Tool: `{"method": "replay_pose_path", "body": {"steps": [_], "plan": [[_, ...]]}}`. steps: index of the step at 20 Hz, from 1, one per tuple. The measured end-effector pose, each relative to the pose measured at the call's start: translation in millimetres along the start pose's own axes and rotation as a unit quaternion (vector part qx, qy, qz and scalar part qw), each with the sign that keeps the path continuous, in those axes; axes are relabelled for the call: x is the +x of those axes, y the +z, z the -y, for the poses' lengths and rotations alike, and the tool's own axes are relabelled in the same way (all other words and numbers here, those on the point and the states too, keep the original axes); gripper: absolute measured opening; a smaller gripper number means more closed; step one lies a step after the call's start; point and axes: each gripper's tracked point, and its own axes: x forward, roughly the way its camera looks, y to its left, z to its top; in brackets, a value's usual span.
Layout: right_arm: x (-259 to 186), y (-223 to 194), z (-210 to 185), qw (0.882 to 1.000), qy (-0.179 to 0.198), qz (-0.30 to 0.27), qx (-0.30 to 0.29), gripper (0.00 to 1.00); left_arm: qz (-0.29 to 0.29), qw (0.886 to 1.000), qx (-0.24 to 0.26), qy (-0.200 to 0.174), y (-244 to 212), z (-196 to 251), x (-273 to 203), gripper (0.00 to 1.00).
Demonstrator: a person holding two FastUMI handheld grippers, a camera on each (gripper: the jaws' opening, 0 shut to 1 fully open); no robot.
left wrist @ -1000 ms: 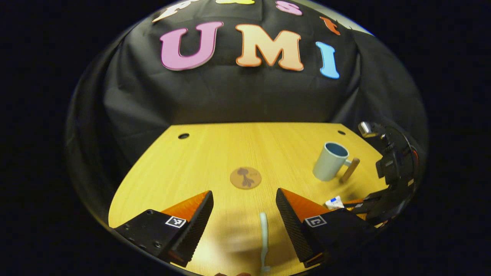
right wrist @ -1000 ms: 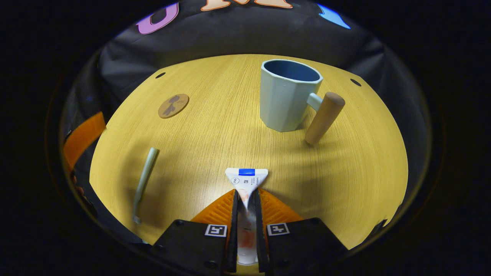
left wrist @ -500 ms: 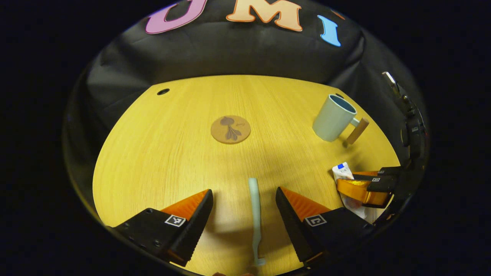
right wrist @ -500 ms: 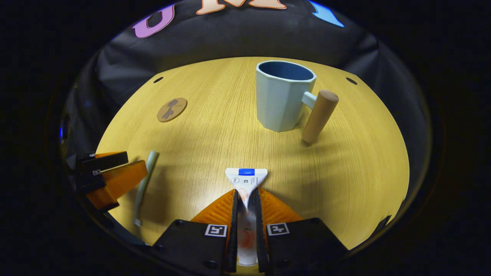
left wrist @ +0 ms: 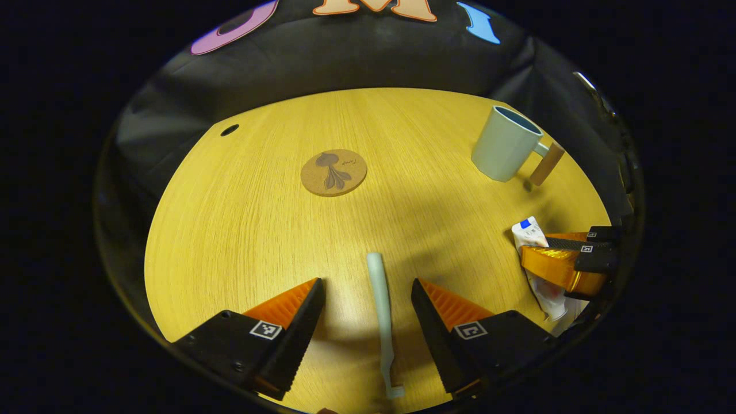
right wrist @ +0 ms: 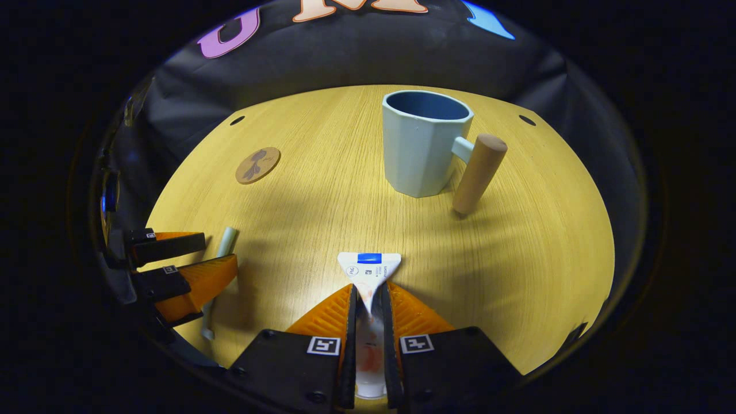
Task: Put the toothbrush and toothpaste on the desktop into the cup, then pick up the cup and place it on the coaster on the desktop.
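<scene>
- the toothbrush [left wrist: 380,305], slim and pale green, is lying flat on the wooden surface [left wrist: 241,230], brush head toward the camera.
- the left tongs [left wrist: 368,313] are standing spread, one finger on each side of the toothbrush, neither touching it.
- the toothpaste [right wrist: 368,276], a white tube with a blue band, is sitting pinched between the right tongs [right wrist: 368,307].
- the pale blue cup [right wrist: 425,146] with a wooden handle is standing upright beyond the tube, well apart.
- the round coaster [left wrist: 333,172] is lying ahead of the left tongs.
</scene>
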Motion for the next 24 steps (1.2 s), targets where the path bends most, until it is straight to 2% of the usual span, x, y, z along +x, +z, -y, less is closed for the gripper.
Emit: {"method": "replay_pose_path", "body": {"steps": [2, 5, 6, 10, 13, 16, 18, 22, 24], "plan": [[0, 0, 0, 1.000, 0.002, 0.002, -0.002, 0.24, -0.001, 1.000, 0.005, -0.003, 0, 5, 1, 0.85], [0, 0, 0, 1.000, 0.005, 0.003, -0.002, 0.23, 0.009, 1.000, 0.001, 0.005, 3, 13, 4, 0.16], [0, 0, 0, 1.000, 0.005, 0.003, -0.002, 0.23, 0.012, 1.000, -0.004, 0.013, 4, 13, 4, 0.10], [0, 0, 0, 1.000, 0.009, 0.005, -0.015, 0.23, 0.029, 0.997, -0.073, 0.008, 5, 14, 3, 0.01], [0, 0, 0, 1.000, 0.008, 0.009, -0.024, 0.24, 0.040, 0.997, -0.068, -0.002, 8, 14, 3, 0.00], [0, 2, 0, 0.999, 0.014, 0.012, -0.028, 0.23, 0.041, 0.994, -0.096, -0.029, 8, 21, 2, 0.00], [0, 3, 0, 0.999, 0.020, 0.018, -0.033, 0.23, 0.041, 0.992, -0.112, -0.033, 8, 18, -2, 0.00], [-4, 6, 0, 0.999, 0.032, 0.028, -0.024, 0.23, 0.064, 0.992, -0.106, -0.030, 17, 13, -12, 0.00], [-14, 19, -2, 0.998, 0.043, 0.053, -0.012, 0.23, 0.076, 0.991, -0.104, -0.033, 20, 10, -17, 0.00]]}}
